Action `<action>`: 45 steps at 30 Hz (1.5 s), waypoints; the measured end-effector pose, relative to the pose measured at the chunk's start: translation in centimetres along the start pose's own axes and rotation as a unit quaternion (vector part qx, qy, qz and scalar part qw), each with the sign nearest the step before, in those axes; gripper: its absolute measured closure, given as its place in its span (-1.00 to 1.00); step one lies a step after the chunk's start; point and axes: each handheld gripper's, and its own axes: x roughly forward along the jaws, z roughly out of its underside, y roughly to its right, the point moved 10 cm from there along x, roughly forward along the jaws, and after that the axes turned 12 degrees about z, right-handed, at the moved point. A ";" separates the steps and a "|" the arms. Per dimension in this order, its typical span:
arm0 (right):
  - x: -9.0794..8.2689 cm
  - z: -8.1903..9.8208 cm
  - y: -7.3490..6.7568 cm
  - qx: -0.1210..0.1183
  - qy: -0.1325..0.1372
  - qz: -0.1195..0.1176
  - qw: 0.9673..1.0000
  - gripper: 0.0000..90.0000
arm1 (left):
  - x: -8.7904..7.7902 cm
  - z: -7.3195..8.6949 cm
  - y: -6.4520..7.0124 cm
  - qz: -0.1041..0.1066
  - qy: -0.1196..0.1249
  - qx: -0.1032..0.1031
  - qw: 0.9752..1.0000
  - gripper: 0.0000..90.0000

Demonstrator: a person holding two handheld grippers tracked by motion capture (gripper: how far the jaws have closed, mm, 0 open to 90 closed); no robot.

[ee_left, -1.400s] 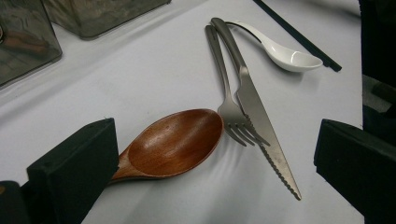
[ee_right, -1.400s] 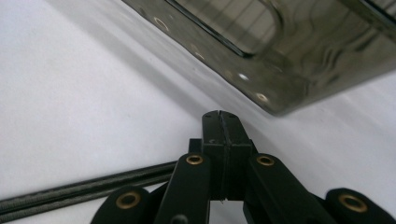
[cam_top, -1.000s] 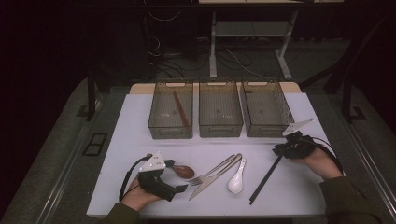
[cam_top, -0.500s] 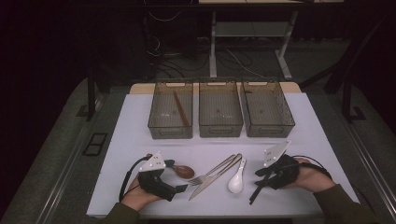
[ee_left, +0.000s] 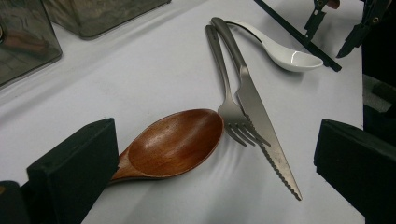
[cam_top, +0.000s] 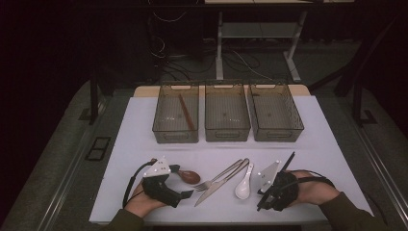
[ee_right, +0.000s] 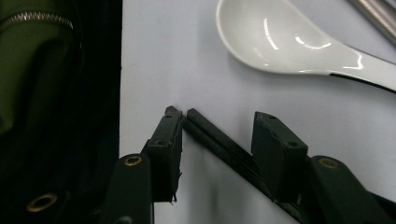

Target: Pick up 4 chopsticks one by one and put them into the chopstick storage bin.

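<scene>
With its jaws just opened half-wide astride the black chopsticks point(ee_right: 224, 144) lying at five o'clock on the mat, the right gripper point(ee_right: 219, 135) lines up to pinch them, while the left gripper point(ee_left: 215, 154) idles wide open and empty around the wooden spoon point(ee_left: 175, 142).

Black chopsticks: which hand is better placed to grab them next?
Right. The right gripper already straddles the black chopsticks, jaws open either side. The left gripper sits at the wooden spoon, across the cutlery.
</scene>
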 end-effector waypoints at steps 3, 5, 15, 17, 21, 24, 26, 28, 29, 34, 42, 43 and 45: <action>0.2 0.1 -0.1 -0.014 -0.012 0.009 1.000 0.18 | 0.0 0.0 0.0 -0.001 -0.001 0.001 1.000 -1.00; 0.2 0.1 -0.1 -0.017 -0.017 0.012 1.000 0.18 | 0.0 0.0 0.0 -0.001 -0.001 0.001 1.000 -1.00; 0.0 0.4 0.3 -0.017 -0.018 0.020 0.999 0.25 | 0.0 0.0 0.0 -0.001 -0.001 0.000 1.000 -1.00; 0.0 0.5 0.4 -0.016 -0.018 0.021 0.999 0.27 | 0.0 0.0 0.0 -0.001 0.000 0.000 1.000 -1.00; 0.0 0.5 0.4 -0.015 -0.018 0.020 1.000 0.27 | 0.0 0.0 0.0 -0.001 -0.001 0.000 1.000 -1.00; 0.0 0.5 0.4 -0.019 -0.017 0.020 0.999 0.24 | 0.0 0.0 0.0 -0.001 -0.002 0.001 1.000 -1.00; 0.1 0.4 0.2 -0.025 -0.016 0.016 0.999 0.20 | 0.0 0.0 0.0 -0.001 -0.002 0.001 1.000 -1.00; 0.2 0.2 -0.1 -0.032 -0.015 0.011 0.999 0.18 | 0.1 0.0 0.0 -0.001 0.000 0.000 1.000 -1.00; 0.2 0.1 -0.2 -0.035 -0.014 0.010 0.999 0.17 | 0.1 0.0 0.0 -0.002 0.000 0.000 1.000 -1.00; 0.2 0.1 -0.3 -0.039 -0.017 0.009 0.999 0.17 | 0.0 0.0 0.0 -0.002 0.000 0.001 1.000 -1.00; 0.2 0.1 -0.4 -0.052 -0.025 0.010 0.998 0.15 | 0.1 0.0 0.0 -0.002 -0.001 0.000 1.000 -1.00; 0.2 0.1 -0.4 -0.055 -0.026 0.010 0.998 0.15 | 0.1 0.0 0.0 -0.002 0.000 -0.001 1.000 -1.00; 0.2 0.1 -0.5 -0.054 -0.029 0.005 0.998 0.14 | 0.1 0.0 0.0 -0.001 0.000 0.000 1.000 -1.00</action>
